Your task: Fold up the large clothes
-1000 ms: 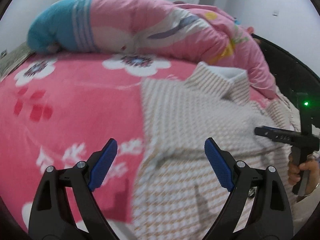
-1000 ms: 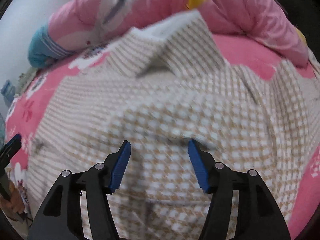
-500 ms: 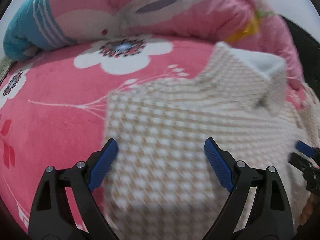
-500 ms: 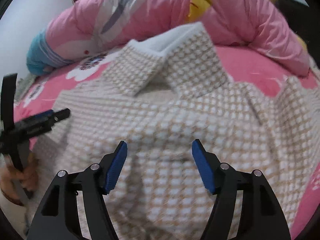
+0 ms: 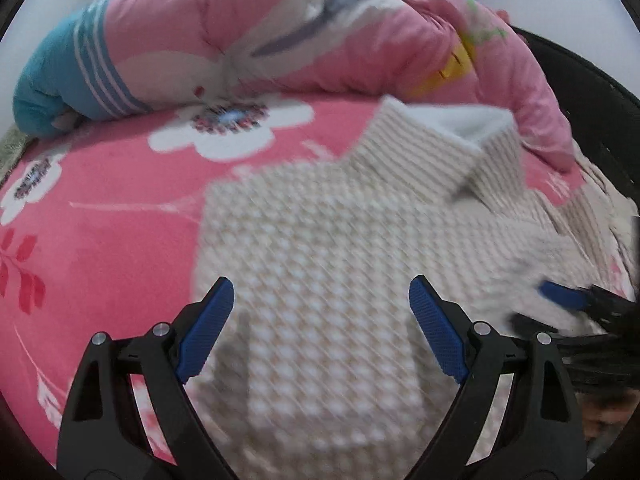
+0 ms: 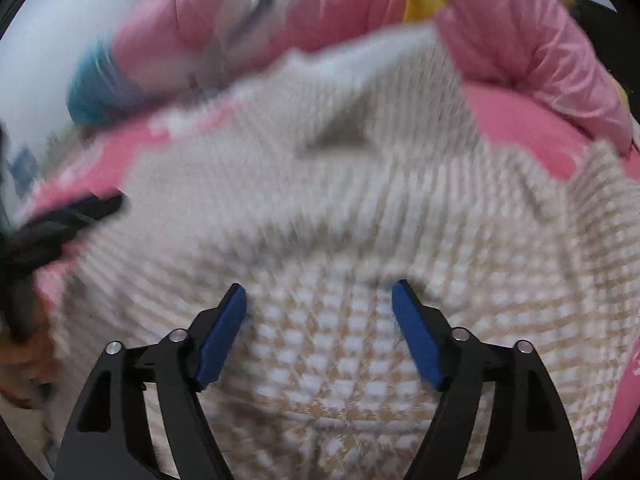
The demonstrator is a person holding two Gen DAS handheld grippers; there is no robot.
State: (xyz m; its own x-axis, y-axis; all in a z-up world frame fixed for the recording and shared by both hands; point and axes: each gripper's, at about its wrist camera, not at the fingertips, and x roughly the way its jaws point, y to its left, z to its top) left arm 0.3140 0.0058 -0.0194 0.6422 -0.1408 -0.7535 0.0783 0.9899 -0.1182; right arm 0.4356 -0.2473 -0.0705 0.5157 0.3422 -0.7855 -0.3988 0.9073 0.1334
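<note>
A beige-and-white checked shirt (image 5: 328, 248) lies spread on the pink flowered bed cover (image 5: 100, 216), its collar (image 5: 448, 140) toward the far side. My left gripper (image 5: 320, 300) is open and empty, just above the shirt's left part near its left edge. My right gripper (image 6: 320, 304) is open and empty over the shirt's middle (image 6: 352, 240), below the collar (image 6: 360, 92). The right gripper also shows at the right edge of the left wrist view (image 5: 568, 300); the left gripper shows blurred at the left of the right wrist view (image 6: 80, 208).
A rolled pink quilt (image 5: 280, 40) with a blue end (image 5: 52, 80) lies along the far side of the bed. A dark frame (image 5: 592, 92) stands at the right. The bed cover extends left of the shirt.
Both grippers have moved over the shirt; the left one drew back a little and the right one pushed forward toward the collar. Both stayed open. The shirt lies as before.
</note>
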